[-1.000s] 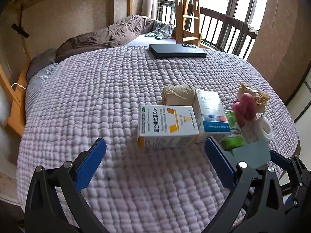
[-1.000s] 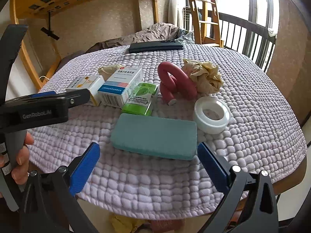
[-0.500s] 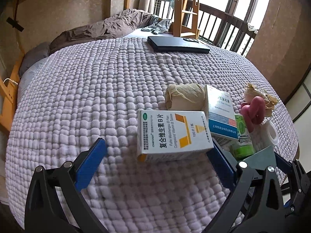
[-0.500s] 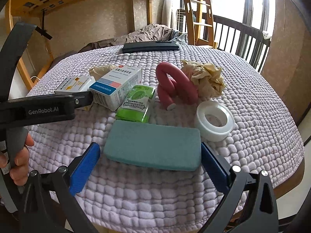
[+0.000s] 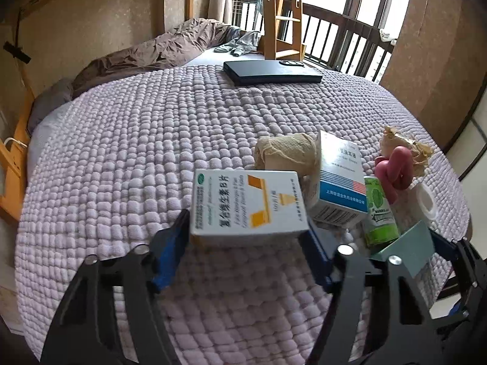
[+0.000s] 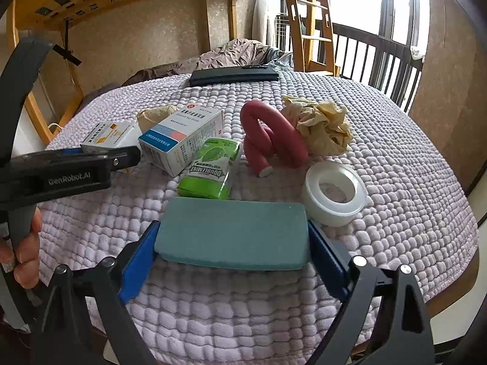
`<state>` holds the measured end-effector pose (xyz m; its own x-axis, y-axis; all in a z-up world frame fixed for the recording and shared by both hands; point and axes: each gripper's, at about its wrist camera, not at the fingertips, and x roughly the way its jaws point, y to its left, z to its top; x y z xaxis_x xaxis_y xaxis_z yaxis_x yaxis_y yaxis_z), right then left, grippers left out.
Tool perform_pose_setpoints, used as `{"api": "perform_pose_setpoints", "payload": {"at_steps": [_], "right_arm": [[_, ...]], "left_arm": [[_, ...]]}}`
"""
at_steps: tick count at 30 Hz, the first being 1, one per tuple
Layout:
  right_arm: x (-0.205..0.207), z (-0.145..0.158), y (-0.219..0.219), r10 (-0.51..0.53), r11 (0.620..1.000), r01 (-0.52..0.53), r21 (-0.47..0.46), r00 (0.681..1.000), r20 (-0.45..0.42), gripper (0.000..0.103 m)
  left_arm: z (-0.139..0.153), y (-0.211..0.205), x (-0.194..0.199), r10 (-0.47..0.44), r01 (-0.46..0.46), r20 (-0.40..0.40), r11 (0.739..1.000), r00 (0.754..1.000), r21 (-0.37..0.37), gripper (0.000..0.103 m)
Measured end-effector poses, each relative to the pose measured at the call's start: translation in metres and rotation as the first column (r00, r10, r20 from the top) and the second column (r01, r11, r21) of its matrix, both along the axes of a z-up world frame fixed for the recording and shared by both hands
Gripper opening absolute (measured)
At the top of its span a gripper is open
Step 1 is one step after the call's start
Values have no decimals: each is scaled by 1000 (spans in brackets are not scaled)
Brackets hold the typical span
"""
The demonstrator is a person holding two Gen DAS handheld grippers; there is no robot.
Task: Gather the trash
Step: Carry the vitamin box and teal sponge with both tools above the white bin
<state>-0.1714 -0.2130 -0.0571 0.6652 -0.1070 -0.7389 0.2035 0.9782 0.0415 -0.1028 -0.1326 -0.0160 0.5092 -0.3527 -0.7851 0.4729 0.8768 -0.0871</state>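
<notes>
The white box with yellow marks [image 5: 248, 205] lies flat on the lilac quilt [image 5: 137, 152], at about 6 o'clock in the left wrist view. The left gripper [image 5: 248, 243] has just been closing its jaws, and its blue pads [image 5: 170, 252] now sit against the two short ends of that box, so the box is clamped between them.

At 3 o'clock from this box, touching its far corner, stands a white and blue box [image 5: 339, 182], tilted. A tan roll of bandage [image 5: 284, 152] lies just behind both, at 12 o'clock from the yellow-marked box. A green gum pack [image 5: 380, 213] leans beside the blue box at its 3 o'clock side.

In the right wrist view the green sponge block [image 6: 232, 232] lies flat near the front edge of the quilt, at 6 o'clock. The right gripper [image 6: 232, 258] has also just been closing its jaws, and its blue pads [image 6: 138, 266] press the block's two short ends.

From the block, the gum pack [image 6: 210, 167] sits just beside it at 12 o'clock, and a roll of clear tape [image 6: 334, 193] sits just beside its 2 o'clock corner. A bent pink foam roller [image 6: 271, 135] stands beyond the tape, with crumpled tan paper [image 6: 322, 127] touching its right side. A flat black case [image 6: 232, 75] lies well apart at the far edge. A hand [image 6: 24, 252] grips the left gripper's handle at 9 o'clock.
</notes>
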Motion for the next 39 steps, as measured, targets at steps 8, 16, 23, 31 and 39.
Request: {"api": "perform_pose_setpoints", "payload": {"at_steps": [8,16,23,31,39], "right_arm": [[-9,6,-1,-5,1000,5,21,1000,14,90],[-20,12,2,10,999,-10,32,1000,8,90],[-28,19,-2,14,997,-14,70,1000,9,90],[-38,29,-7,20,996,-22,92,1000,18,90],[-46,36,-16,21,995,-23,100,999,24,90]], "left_arm": [[5,2,-8,-4,4,31,1000,1000,14,67],[9,7,-16,8,-8,32,1000,999,12,67],[11,15,-27,22,-22,26,1000,999,0,67],[14,20,-37,42,-42,14,999,999,-17,67],[16,20,-46,48,-48,13,999,999,-22,67]]}}
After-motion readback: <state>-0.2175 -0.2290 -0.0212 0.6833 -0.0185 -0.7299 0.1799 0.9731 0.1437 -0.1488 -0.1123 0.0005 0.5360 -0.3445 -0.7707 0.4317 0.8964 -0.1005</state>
